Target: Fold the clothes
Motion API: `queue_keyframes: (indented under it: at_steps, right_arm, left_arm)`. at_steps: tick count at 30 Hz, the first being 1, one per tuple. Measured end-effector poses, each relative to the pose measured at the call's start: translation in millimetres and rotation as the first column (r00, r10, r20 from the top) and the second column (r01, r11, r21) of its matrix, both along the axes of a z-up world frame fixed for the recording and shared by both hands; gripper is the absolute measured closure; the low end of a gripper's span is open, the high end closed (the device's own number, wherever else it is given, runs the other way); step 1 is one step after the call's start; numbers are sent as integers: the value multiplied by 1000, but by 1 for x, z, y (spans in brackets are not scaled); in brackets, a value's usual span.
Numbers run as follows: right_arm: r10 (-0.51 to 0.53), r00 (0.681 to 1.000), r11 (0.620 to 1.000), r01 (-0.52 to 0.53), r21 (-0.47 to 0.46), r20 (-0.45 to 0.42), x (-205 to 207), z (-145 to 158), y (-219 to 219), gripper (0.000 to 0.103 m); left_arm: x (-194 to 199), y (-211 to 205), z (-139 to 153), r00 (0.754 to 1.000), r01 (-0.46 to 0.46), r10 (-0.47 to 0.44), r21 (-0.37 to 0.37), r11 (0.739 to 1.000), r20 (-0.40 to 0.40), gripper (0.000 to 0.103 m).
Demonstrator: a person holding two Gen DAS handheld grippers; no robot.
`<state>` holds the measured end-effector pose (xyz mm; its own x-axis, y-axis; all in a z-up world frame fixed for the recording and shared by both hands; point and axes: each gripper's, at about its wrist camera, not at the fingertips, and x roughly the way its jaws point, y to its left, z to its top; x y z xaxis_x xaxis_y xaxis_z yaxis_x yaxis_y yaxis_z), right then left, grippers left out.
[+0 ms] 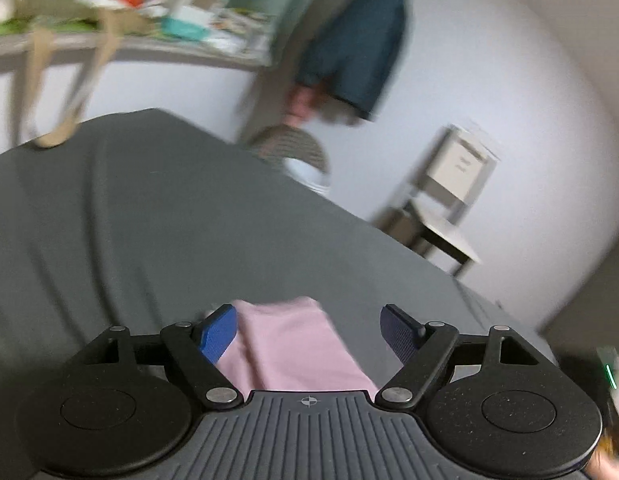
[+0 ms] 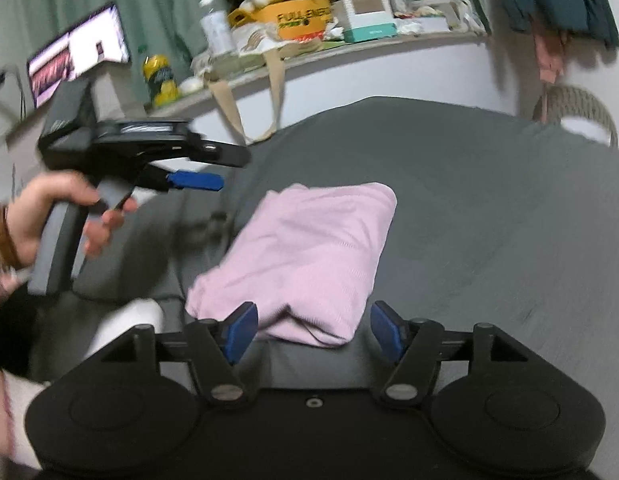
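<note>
The pink garment (image 2: 301, 256) lies as a compact folded bundle on the grey bed (image 2: 469, 200), roughly midway across it and toward the near edge, layers stacked with rounded folds showing at its near end. Both claws are released and grasp nothing. The right claw (image 2: 313, 330) hovers with its blue pads either side of the bundle's near edge; the left claw (image 2: 195, 181), held in the person's hand (image 2: 49, 216), is lifted clear toward the bed's left side, and its own camera shows pink cloth (image 1: 285, 344) between its spread fingers. Whether another fold is wanted or the bundle is finished cannot be settled here. Any further handling should, in my judgement, pinch all layers together at an edge so the stack does not slide apart.
</note>
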<state>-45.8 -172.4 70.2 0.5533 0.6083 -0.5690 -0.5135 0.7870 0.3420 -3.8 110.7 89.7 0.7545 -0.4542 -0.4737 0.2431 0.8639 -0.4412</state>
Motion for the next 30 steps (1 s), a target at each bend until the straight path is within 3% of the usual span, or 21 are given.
queue_keyframes:
  at_steps: [3,6,9,15,21,25,30]
  right_arm:
    - [-26,997,997,31,66,-79,21,-1,-10,41]
    - [-31,986,993,49,105,-166,47,-6,-13,41]
    - [-33,967,987,71,142,-253,74,-11,-17,41]
    - [-24,908,970,123,209,-419,127,-21,-24,41]
    - [21,877,991,46,129,-480,155,-24,7,41]
    - [56,858,987,30,158,-511,165,-30,14,43]
    - [116,813,965,43,258,-571,173,-44,20,46]
  left_arm:
    - [-18,-21,0,987,137,-148,165,977,59,24]
    - [-29,-43,-7,954,265,-295,323,909,48,24]
    - [-30,-53,-14,933,335,-359,356,872,3,24]
    - [-27,-51,-40,941,337,-314,324,884,-122,24]
    - [-36,-47,-69,943,312,-248,332,890,-220,24]
    - [-51,-48,-70,948,312,-259,372,875,-184,24]
    - [-63,-35,-57,957,289,-263,322,902,-122,24]
